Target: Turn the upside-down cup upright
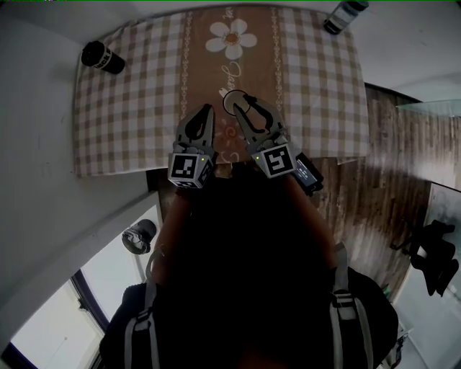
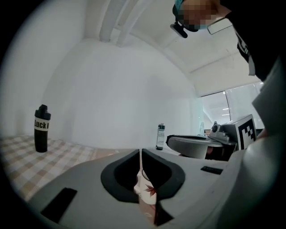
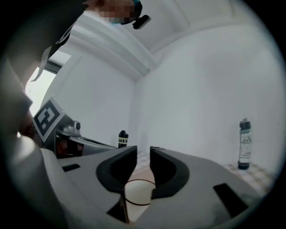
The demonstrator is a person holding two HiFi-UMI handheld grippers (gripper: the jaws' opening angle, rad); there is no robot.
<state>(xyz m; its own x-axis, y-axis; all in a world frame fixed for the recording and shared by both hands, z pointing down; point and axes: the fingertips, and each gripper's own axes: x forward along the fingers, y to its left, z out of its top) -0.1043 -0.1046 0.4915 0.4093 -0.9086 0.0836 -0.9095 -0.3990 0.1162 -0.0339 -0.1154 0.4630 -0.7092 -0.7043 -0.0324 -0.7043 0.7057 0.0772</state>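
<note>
Though dim, cup (image 1: 230, 105) on checked tablecloth (image 1: 137, 94), white walls (image 2: 134, 89) around.

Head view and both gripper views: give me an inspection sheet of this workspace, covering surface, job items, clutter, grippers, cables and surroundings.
Surface: beige-and-white checked tablecloth with a brown flowered centre band.
Job's things: white paper cup with a red leaf print stands on the brown band, its dark-rimmed opening apparently facing up.
Clutter: black cylindrical bottle at the far left corner; clear dark-capped bottle at the far right corner.
Grippers: left gripper shut, empty; right gripper jaws slightly apart over the cup, gripping nothing.
Cables: nothing seen.
Surroundings: white walls; wood-pattern floor.
</note>
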